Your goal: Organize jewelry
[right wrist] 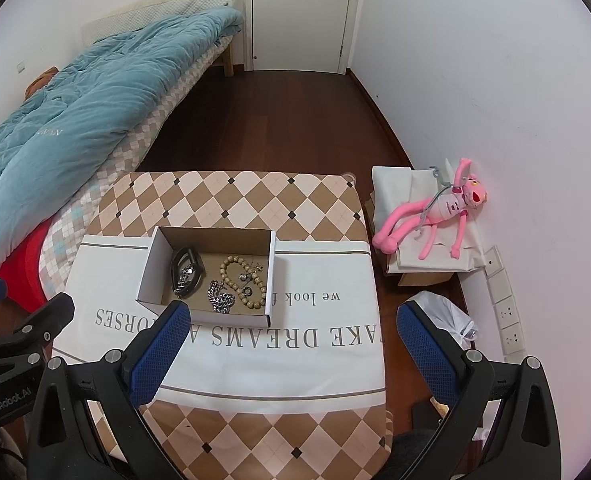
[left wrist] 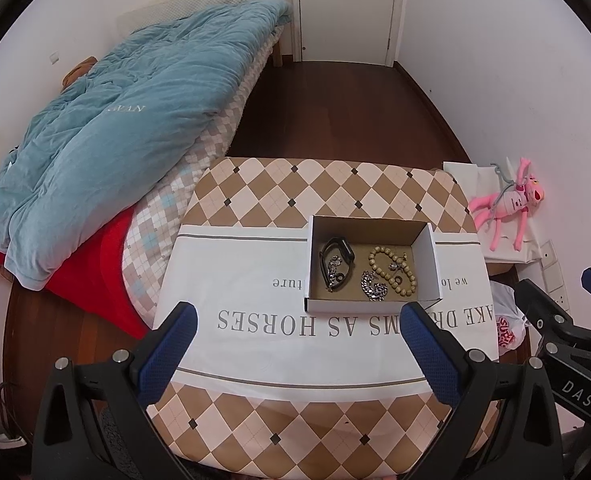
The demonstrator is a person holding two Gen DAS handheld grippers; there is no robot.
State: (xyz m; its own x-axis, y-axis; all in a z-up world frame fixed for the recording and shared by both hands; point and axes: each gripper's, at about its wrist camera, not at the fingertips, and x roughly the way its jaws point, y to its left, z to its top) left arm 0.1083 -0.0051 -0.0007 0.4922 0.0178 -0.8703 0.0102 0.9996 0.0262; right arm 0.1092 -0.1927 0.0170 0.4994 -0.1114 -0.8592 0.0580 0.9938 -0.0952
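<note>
A small cardboard box (left wrist: 425, 262) (right wrist: 151, 266) stands on a white printed cloth (left wrist: 247, 280) (right wrist: 327, 344) on the table. In it lie a black watch (left wrist: 337, 262) (right wrist: 187, 266), a wooden bead bracelet (left wrist: 391, 270) (right wrist: 241, 282), a silver chain (left wrist: 373, 290) (right wrist: 220, 300) and small earrings (left wrist: 397, 268) (right wrist: 249, 278). My left gripper (left wrist: 295, 316) is open and empty, above the cloth in front of the box. My right gripper (right wrist: 291, 316) is open and empty, to the right of the box. The right gripper's body shows at the left wrist view's right edge (left wrist: 555, 316).
The table carries a brown checked cover (left wrist: 315, 184) (right wrist: 255, 196). A bed with a blue quilt (left wrist: 135, 120) (right wrist: 75, 112) stands to the left. A pink plush toy (left wrist: 507, 208) (right wrist: 443, 208) lies on a box to the right, with a plastic bag (right wrist: 447, 316) below it. A closed door (right wrist: 301, 12) is at the back.
</note>
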